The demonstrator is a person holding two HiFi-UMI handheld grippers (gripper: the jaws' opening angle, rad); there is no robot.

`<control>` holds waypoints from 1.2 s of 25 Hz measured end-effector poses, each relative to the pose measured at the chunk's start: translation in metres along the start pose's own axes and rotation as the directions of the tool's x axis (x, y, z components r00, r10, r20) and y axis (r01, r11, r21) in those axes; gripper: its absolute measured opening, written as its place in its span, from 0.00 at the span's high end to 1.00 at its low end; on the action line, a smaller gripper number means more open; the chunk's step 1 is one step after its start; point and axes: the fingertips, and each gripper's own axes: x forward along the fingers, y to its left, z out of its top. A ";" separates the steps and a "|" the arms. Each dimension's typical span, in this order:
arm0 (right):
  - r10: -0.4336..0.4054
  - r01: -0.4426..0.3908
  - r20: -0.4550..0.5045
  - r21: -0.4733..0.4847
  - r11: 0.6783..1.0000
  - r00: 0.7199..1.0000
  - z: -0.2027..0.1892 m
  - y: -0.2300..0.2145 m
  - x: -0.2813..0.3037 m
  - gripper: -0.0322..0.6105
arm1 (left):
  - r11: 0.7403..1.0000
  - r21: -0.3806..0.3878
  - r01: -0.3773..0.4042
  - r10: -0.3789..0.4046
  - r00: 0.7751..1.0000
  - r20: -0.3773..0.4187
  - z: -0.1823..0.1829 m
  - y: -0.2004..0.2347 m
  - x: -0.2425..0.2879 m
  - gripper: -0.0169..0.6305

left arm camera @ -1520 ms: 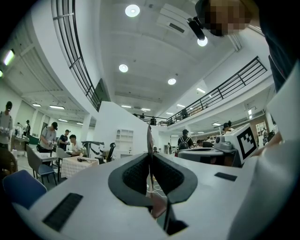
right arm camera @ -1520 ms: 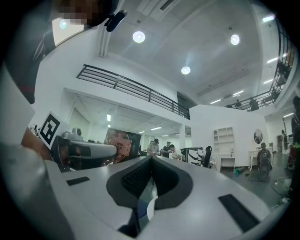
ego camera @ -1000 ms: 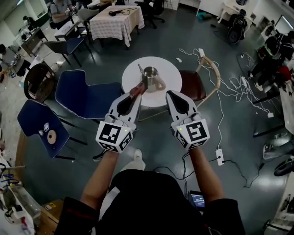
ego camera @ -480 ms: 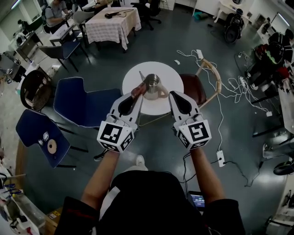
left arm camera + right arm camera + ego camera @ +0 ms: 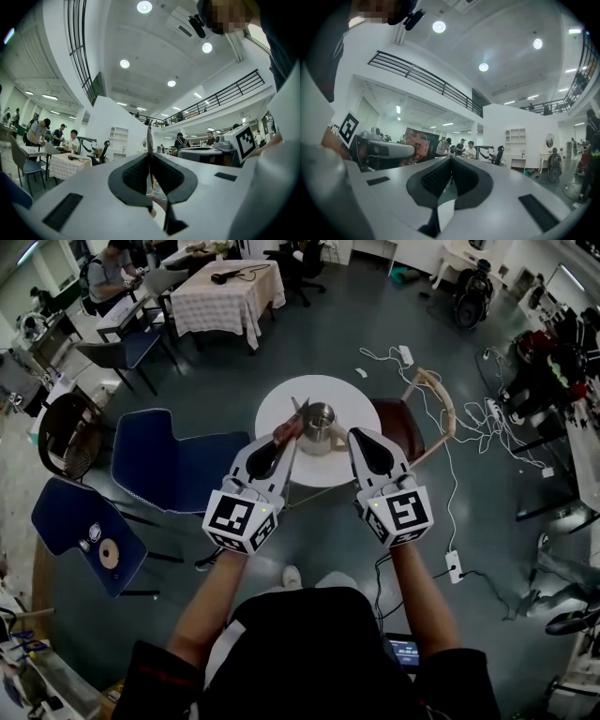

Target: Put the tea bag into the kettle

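A steel kettle [image 5: 321, 420] with its top open stands on a small round white table [image 5: 352, 397]. My left gripper [image 5: 284, 437] is shut on a reddish-brown tea bag [image 5: 291, 426], held just left of the kettle and over the table's near edge. In the left gripper view the tea bag [image 5: 149, 139] shows edge-on as a thin strip rising from between the closed jaws of the left gripper [image 5: 150, 161]. My right gripper [image 5: 362, 438] hangs to the kettle's right, shut and empty. The right gripper view also shows the right gripper [image 5: 450, 163] with its jaws pressed together.
Two blue chairs [image 5: 178, 454] [image 5: 80, 521] stand left of the table. A brown chair with a wooden arm [image 5: 400, 423] is tucked at its right. Cables [image 5: 473, 423] and a power strip [image 5: 454, 566] lie on the floor to the right. A cloth-covered table [image 5: 230, 287] stands far behind.
The table and kettle have come nearer to the grippers. The tea bag now sits right beside the kettle. Both grippers stay shut.
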 end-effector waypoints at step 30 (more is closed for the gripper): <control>0.074 -0.074 -0.062 -0.001 0.997 0.995 -0.055 -0.109 0.061 0.92 | 0.997 -0.033 -0.076 0.072 0.992 -0.099 -0.061 0.031 0.130 0.92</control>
